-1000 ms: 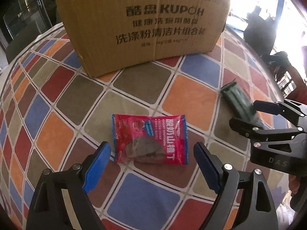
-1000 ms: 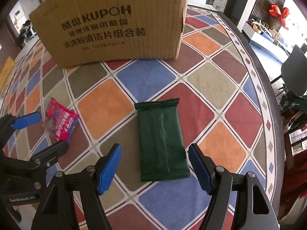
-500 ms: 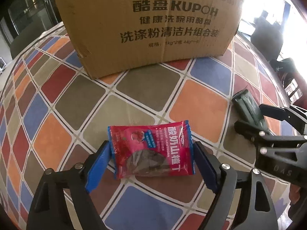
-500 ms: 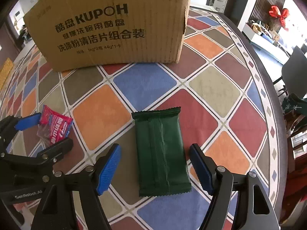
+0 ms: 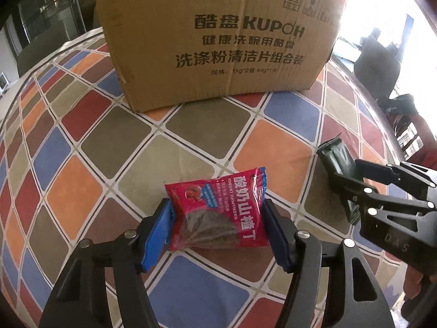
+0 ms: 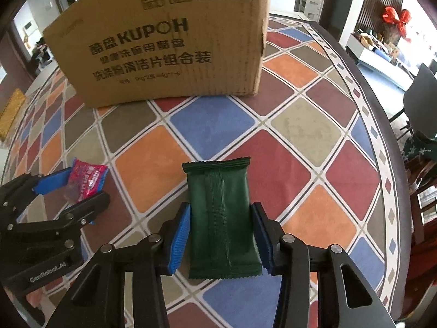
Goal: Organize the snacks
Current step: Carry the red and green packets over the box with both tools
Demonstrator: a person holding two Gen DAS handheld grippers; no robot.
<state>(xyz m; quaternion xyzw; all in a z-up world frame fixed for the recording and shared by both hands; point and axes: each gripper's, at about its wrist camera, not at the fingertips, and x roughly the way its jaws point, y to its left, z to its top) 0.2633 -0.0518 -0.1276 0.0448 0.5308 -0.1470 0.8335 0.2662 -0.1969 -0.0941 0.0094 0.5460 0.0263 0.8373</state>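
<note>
Two snack packs on a round table (image 6: pixel 300 134) covered in a colourful diamond-check cloth, big KUPOH cardboard box (image 5: pixel 218 41) sitting at the far side, well apart from both packs. Left gripper (image 5: pixel 217 227) angled down over the red yogurt hawthorn packet (image 5: pixel 218 216), jaws just been closing in, blue pads (image 5: pixel 157 235) now pressed against both short ends of the packet, which looks crumpled and bowed up between them. Packet sits on the cloth near the middle, over a brown and an olive tile. Right gripper (image 6: pixel 221 232) same deal over the dark green wrapped snack bar (image 6: pixel 221 218): jaws just been closing too, ribbed blue pads (image 6: pixel 179 232) tight against the bar's long sides, bar lying lengthwise between them with its crimped far end pointing toward the box. Green bar just right of the red packet, the two near each other but not touching. Each gripper showing at the edge of the other's view, side by side. Black chair (image 6: pixel 420 87) and a red bow (image 6: pixel 396 17) off in the room behind, right side.
</note>
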